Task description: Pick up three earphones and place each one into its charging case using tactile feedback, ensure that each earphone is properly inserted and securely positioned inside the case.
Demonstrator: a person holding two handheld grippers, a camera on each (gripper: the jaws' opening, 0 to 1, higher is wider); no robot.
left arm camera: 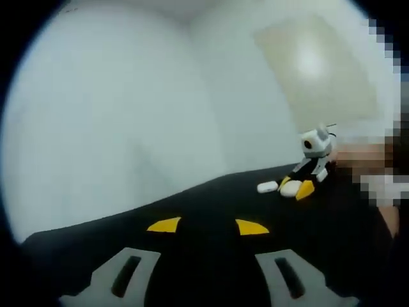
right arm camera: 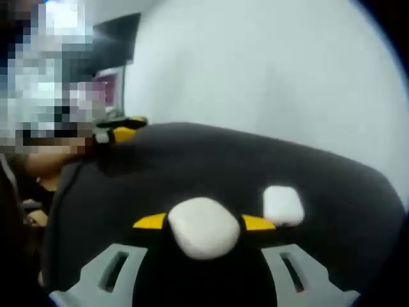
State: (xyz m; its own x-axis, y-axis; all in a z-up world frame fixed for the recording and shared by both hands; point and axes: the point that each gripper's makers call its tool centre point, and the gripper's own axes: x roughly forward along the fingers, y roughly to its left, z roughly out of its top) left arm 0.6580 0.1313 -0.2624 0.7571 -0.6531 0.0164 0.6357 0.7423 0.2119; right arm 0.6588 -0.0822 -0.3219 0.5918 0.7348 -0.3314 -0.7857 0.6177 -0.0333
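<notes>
Nearest the lens in the right gripper view sat a smooth white rounded charging case (right arm camera: pixel 203 227), right between the yellow-tipped jaws of the right gripper (right arm camera: pixel 203 222); the jaws stood wide, and whether they touched it I could not tell. Just beside it lay a second, smaller white rounded case (right arm camera: pixel 283 204) on the black cloth-covered table (right arm camera: pixel 192 160). No earphone was identifiable; both white pieces were too blurred to read as open or closed.

Left gripper (left arm camera: pixel 208 226) hovered with jaws wide apart, holding nothing, well apart from the right gripper (left arm camera: pixel 300 185), which appeared far across the table by 2 white shapes.

By my read, this was the approach step; next called for closing gently on the near case. Room looked generous, though the table's far edge lay near.
</notes>
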